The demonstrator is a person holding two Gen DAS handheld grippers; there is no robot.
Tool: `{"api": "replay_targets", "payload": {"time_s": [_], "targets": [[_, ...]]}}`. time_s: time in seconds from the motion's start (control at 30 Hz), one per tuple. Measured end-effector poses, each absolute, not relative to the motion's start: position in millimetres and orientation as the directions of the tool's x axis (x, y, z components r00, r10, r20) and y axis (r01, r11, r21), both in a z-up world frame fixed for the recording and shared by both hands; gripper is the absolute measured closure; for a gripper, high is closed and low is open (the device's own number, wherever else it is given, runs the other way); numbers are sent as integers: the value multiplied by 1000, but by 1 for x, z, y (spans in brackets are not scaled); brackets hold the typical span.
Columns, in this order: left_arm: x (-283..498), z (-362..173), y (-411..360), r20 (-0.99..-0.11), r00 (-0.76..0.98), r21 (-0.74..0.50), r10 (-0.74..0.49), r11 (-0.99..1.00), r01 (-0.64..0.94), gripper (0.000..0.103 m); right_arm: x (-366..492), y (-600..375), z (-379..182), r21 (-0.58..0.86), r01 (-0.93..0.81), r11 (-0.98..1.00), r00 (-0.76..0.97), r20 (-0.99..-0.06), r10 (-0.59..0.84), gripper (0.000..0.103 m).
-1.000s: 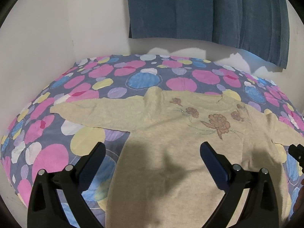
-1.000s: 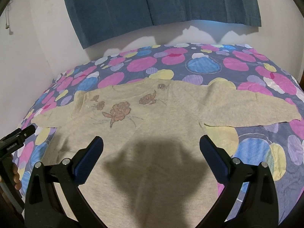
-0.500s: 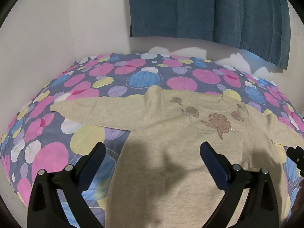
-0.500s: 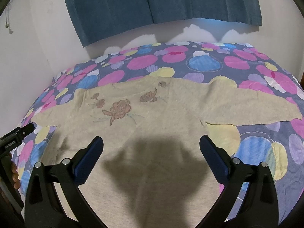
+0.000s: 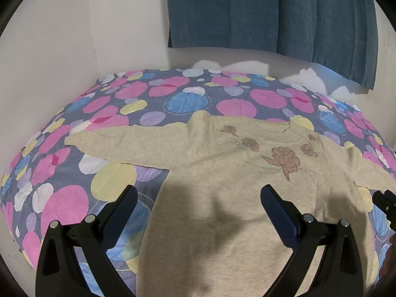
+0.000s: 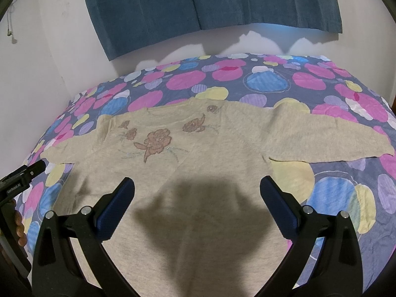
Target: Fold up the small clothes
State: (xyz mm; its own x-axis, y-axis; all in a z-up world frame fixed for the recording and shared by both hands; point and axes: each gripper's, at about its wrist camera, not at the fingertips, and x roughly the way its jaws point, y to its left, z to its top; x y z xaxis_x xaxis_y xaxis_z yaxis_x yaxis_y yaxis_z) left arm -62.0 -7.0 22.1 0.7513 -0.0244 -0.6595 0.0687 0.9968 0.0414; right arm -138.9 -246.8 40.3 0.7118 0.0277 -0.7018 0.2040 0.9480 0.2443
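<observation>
A beige long-sleeved sweater (image 5: 222, 173) (image 6: 198, 168) with brown flower embroidery lies spread flat, front up, on the spotted bedspread (image 5: 74, 198) (image 6: 346, 198). Both sleeves stretch out sideways. My left gripper (image 5: 198, 198) hovers open above the sweater's lower left body, holding nothing. My right gripper (image 6: 196, 190) hangs open over the middle of the body, also holding nothing. The left gripper's tip (image 6: 27, 173) shows at the left edge of the right wrist view, with a hand on it. The sweater's hem is hidden below both views.
A dark blue curtain (image 5: 272, 12) (image 6: 210, 5) hangs on the white wall behind the bed. The wall (image 5: 49, 74) closes in the bed's left side. Bare bedspread lies beyond the collar and around both sleeves.
Both grippers have drawn back and up slightly, so the sweater sits a little lower and farther in each view. The sweater itself has not moved.
</observation>
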Motion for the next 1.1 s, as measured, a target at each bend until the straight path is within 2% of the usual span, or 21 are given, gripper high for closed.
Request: {"api": "replay_targets", "payload": {"time_s": [0.23, 0.37, 0.53, 0.7, 0.73, 0.8, 0.83, 0.87, 1.1], "targets": [[-62, 21, -6, -667, 744, 23, -32, 998, 63, 4, -140, -247, 38, 251, 209, 945, 718, -695, 26, 2], [-59, 13, -3, -715, 692, -37, -96, 994, 100, 4, -140, -272, 38, 351, 226, 909, 749, -659, 68, 2], [-54, 7, -1, -719, 685, -55, -114, 993, 108, 4, -152, -347, 35, 491, 325, 808, 797, -602, 45, 2], [-39, -2, 10, -733, 674, -57, -94, 995, 76, 4, -199, -472, 16, 665, 457, 591, 854, -514, -83, 2], [-36, -6, 12, -737, 670, -54, -85, 996, 67, 4, -207, -490, 11, 688, 473, 550, 856, -507, -101, 4], [-29, -12, 16, -746, 663, -44, -64, 998, 47, 4, -229, -544, -10, 759, 505, 412, 857, -499, -130, 21], [-25, -15, 20, -751, 657, -46, -59, 998, 38, 4, -235, -558, -17, 778, 511, 365, 856, -499, -134, 35], [-22, -18, 22, -756, 652, -50, -55, 998, 26, 4, -245, -581, -31, 802, 524, 287, 851, -504, -144, 39], [-7, -31, 30, -772, 635, -58, -34, 998, -16, 4, -257, -634, -76, 794, 596, 117, 801, -577, -160, 39]]}}
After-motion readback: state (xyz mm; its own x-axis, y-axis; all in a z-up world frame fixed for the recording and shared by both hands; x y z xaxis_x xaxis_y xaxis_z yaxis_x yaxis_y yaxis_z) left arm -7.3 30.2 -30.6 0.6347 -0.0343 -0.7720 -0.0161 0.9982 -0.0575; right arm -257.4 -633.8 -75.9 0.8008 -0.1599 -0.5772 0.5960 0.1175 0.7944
